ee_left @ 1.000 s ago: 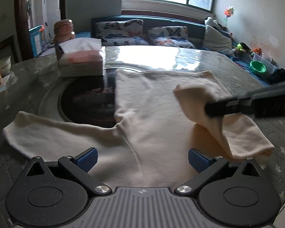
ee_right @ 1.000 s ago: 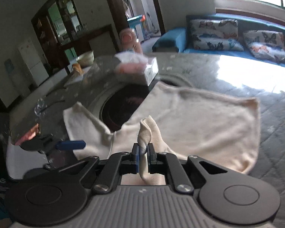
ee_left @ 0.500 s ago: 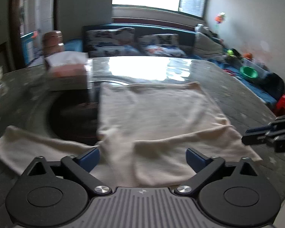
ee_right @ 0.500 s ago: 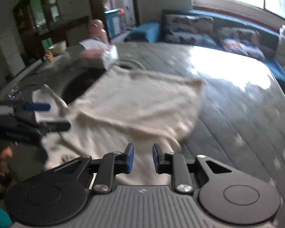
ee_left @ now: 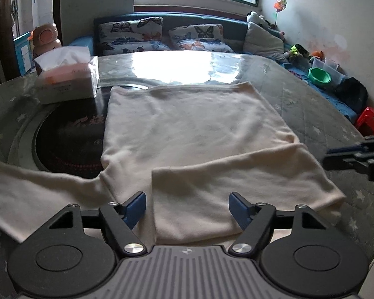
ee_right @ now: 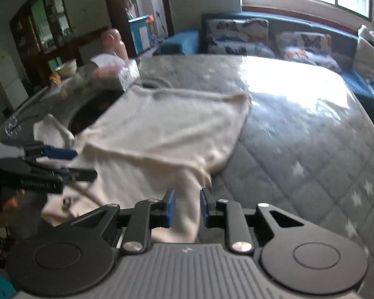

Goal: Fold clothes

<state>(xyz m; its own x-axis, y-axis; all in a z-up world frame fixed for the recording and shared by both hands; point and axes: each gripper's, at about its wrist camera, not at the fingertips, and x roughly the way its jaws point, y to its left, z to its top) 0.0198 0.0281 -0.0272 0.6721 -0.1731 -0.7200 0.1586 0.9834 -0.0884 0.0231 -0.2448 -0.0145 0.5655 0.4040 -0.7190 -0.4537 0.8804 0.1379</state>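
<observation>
I am looking down both tools at a cream long-sleeved top [ee_left: 187, 129] lying flat on the quilted surface [ee_left: 311, 104], its hem at the far end and its shoulders nearest me.

Left tool [ee_left: 187, 205]: the jaws are standing well apart but closing at this moment. Cloth is lying beneath and between them, and I am not seeing either pad pressing on it, so I am calling it spread and holding nothing.

Right tool [ee_right: 186, 208]: the jaws are standing a narrow way apart. A strip of the top is running through the gap, but the pads are not clamping it; nothing is being pinched.

Progress, as I am judging it:
- Right sleeve [ee_left: 236, 182] is already lying folded inward across the chest, its cuff edge just ahead of the left tool's left finger. That fold is looking done, though slightly slanted.
- Left sleeve [ee_left: 32, 189] is still lying stretched out to the left of the left tool, draping over the dark round inset [ee_left: 67, 137] in the surface. It is waiting to be brought in.
- After that, the body is needing its lengthwise folds.

Roughly a third along, I am reckoning.

A tissue box [ee_left: 67, 77] is sitting just beyond the far left corner of the top, near enough to be minding during the next sweep.
</observation>
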